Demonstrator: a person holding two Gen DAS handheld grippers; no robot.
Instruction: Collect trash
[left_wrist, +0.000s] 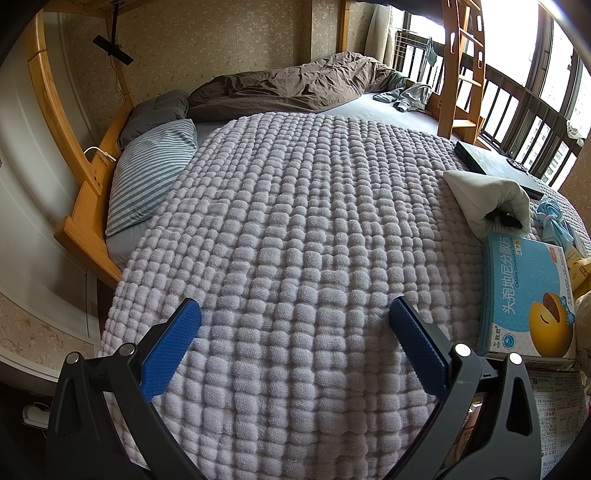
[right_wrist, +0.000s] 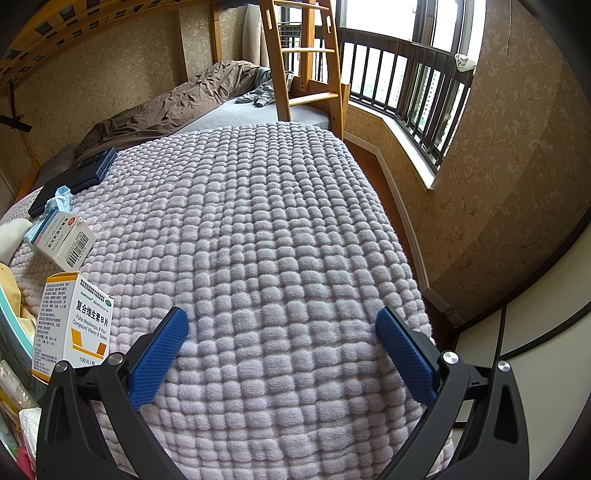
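Left gripper (left_wrist: 294, 314) and right gripper (right_wrist: 281, 323) both hover over the lavender quilted blanket (left_wrist: 295, 221), jaws spread wide, nothing held. Trash sits on the blanket between them: a blue medicine box (left_wrist: 526, 295) just right of the left gripper, a white-and-orange vitamin box (right_wrist: 74, 325) standing just left of the right gripper. A barcoded white box (right_wrist: 64, 240) lies farther up the blanket, near a dark laptop (right_wrist: 74, 181).

The left gripper (left_wrist: 294, 317) hangs over the lilac blanket (left_wrist: 295, 221) with its blue fingers (left_wrist: 168, 350) wide apart and empty. A blue medicine box (left_wrist: 526, 299) lies at right, beside a white cloth (left_wrist: 487, 199).
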